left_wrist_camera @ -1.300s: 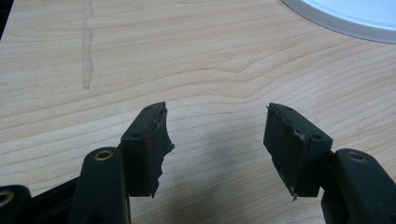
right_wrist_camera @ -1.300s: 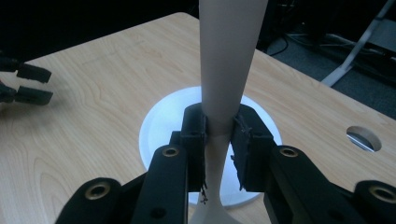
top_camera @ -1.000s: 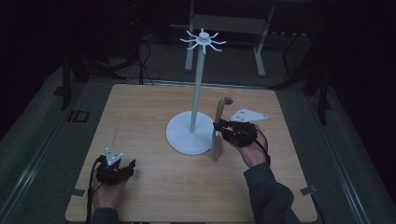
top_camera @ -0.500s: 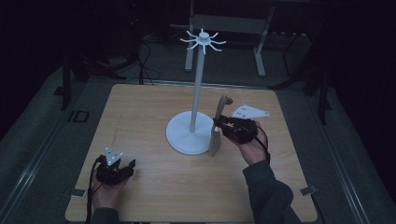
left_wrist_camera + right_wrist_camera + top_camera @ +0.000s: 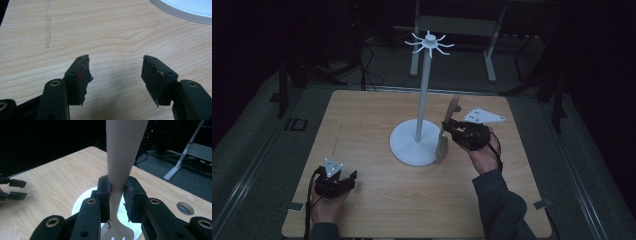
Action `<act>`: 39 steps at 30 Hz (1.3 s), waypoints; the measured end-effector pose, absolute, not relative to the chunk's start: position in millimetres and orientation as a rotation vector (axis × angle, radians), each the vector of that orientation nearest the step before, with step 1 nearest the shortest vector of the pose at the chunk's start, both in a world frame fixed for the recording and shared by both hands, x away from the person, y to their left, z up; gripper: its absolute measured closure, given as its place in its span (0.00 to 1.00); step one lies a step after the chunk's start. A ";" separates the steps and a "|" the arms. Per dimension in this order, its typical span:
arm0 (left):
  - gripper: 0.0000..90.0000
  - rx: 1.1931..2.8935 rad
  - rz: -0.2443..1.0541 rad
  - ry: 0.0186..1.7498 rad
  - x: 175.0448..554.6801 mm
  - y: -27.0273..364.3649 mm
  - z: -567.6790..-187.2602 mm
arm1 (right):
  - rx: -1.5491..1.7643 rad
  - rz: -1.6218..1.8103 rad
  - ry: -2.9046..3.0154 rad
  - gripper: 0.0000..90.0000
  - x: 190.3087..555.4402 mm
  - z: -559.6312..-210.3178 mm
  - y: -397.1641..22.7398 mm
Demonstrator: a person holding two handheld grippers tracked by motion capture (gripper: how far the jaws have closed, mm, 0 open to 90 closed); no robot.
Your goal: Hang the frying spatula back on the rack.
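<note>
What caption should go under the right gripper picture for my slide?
Right gripper clamps a beige slotted spatula by its handle above the white stand base.

High view dim, surroundings black (underexposed) — gripper views brighter, sharp, soft shadows.

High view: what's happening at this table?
A person works with a handheld gripper in each hand at a wooden table. The right gripper is shut on a beige slotted spatula, held roughly upright with its slotted head down beside the base of a white hook stand. The hooks at the top of the stand carry nothing. The left gripper rests near the table's front left corner, jaws open with nothing between them.
</note>
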State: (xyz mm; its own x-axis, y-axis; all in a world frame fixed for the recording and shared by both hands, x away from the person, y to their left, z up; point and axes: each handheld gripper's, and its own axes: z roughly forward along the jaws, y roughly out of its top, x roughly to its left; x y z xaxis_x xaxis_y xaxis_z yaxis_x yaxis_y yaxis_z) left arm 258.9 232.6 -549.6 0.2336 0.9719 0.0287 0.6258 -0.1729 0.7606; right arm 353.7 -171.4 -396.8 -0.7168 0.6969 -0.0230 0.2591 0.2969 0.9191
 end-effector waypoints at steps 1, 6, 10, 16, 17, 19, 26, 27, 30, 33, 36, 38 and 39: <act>0.44 1.883 0.709 1.464 259.0 232.6 -549.6 | 0.856 1.406 2.149 0.84 353.9 -396.1 -171.5; 0.44 1.881 0.709 1.465 258.7 233.0 -549.2 | 0.860 1.413 2.142 0.84 354.9 -393.3 -171.5; 0.44 1.879 0.710 1.465 258.5 233.1 -549.0 | 0.859 1.412 2.129 0.84 355.9 -389.1 -172.0; 0.44 1.879 0.712 1.464 258.5 233.1 -549.0 | 0.855 1.420 2.109 0.84 356.6 -381.9 -173.4; 0.44 1.879 0.711 1.465 258.6 233.1 -549.1 | 0.855 1.423 2.108 0.84 356.9 -380.8 -173.4; 0.44 1.880 0.711 1.464 258.6 233.0 -549.1 | 0.854 1.425 2.105 0.84 357.1 -379.0 -173.2; 0.44 1.879 0.710 1.463 258.4 233.5 -548.9 | 0.851 1.441 2.093 0.84 359.0 -371.8 -171.1; 0.44 1.879 0.711 1.463 258.4 233.5 -548.9 | 0.852 1.442 2.093 0.84 359.5 -370.9 -171.2; 0.44 1.876 0.711 1.463 258.4 233.6 -548.8 | 0.862 1.447 2.081 0.84 360.7 -368.4 -170.9; 0.44 1.876 0.710 1.464 258.5 233.7 -548.8 | 0.867 1.450 2.077 0.84 361.5 -365.6 -170.6; 0.44 1.876 0.710 1.463 258.4 233.6 -548.8 | 0.864 1.453 2.073 0.84 362.2 -362.3 -169.6; 0.44 1.876 0.711 1.463 258.4 233.8 -548.7 | 0.864 1.453 2.071 0.84 362.5 -360.6 -168.9; 0.44 1.876 0.711 1.463 258.4 233.8 -548.7 | 0.861 1.454 2.069 0.84 362.8 -360.0 -168.7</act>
State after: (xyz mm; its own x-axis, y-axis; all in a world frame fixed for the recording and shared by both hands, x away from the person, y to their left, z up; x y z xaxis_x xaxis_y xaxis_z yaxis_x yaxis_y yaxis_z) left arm 258.4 233.8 -548.7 0.2311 0.9726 0.0267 0.6219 -0.1688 0.7647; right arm 362.8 -168.7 -360.0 -0.6952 0.7185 -0.0192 0.2256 0.2434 0.9433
